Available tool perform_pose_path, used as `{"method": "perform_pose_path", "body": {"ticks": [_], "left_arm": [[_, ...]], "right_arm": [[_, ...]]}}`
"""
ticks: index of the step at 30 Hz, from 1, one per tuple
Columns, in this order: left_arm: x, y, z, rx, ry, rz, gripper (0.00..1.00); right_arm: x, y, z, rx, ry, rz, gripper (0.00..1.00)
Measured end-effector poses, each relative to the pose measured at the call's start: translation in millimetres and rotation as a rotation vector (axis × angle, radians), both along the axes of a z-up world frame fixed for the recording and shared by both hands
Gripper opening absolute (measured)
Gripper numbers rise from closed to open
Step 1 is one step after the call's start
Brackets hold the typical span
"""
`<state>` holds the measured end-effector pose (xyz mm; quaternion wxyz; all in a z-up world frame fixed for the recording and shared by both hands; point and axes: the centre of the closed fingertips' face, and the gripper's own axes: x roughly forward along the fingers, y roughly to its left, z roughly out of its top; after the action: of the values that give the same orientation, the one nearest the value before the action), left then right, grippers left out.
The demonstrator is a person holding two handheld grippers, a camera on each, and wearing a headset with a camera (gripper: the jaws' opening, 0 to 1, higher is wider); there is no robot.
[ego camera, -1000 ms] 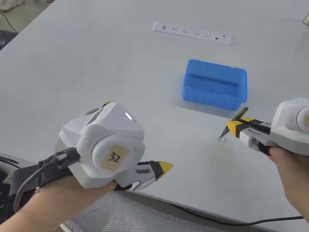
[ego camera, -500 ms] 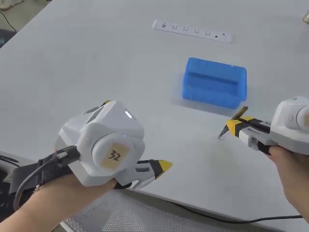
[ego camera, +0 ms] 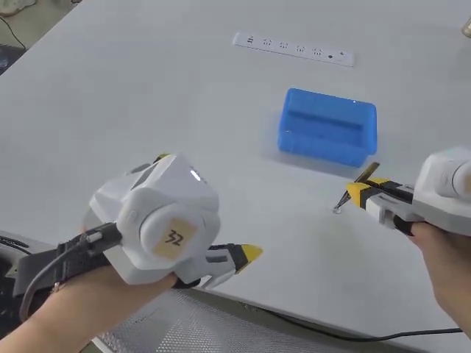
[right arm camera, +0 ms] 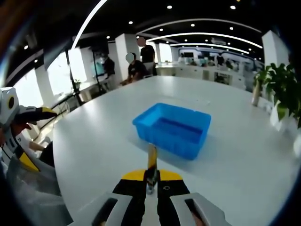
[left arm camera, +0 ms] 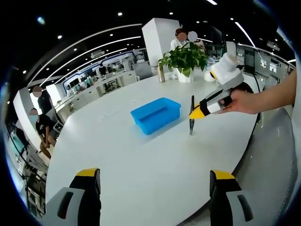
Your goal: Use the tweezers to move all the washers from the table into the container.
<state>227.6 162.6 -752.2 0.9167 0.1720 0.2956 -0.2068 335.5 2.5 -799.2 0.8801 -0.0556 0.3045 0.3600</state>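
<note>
The blue container (ego camera: 327,126) stands on the white table (ego camera: 147,95), right of centre. Just in front of it my right gripper (ego camera: 362,193) is shut on the brass tweezers (ego camera: 353,188). The tweezers slant down to a small silver washer (ego camera: 336,212) on the table, with their tips at it. In the right gripper view the tweezers (right arm camera: 151,162) stick out between the shut jaws toward the container (right arm camera: 174,127). My left gripper (left arm camera: 155,181) is open and holds nothing, low over the near table edge, with the right gripper (left arm camera: 207,106) and the tweezers (left arm camera: 191,115) ahead of it.
A white power strip (ego camera: 294,49) lies at the far side of the table. A cable (ego camera: 331,332) runs along the near edge. A potted plant (left arm camera: 186,59) stands beyond the container. People stand in the background of the room.
</note>
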Motion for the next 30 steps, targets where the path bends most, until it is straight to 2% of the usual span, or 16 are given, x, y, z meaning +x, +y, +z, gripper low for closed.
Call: {"method": "perform_pose_path", "body": {"ticks": [30], "left_arm": [[-1.0, -0.1, -2.0, 0.011, 0.001, -0.005, 0.98]], "right_arm": [[-2.1, 3.9, 0.3, 0.002, 0.008, 0.012, 0.04]]}}
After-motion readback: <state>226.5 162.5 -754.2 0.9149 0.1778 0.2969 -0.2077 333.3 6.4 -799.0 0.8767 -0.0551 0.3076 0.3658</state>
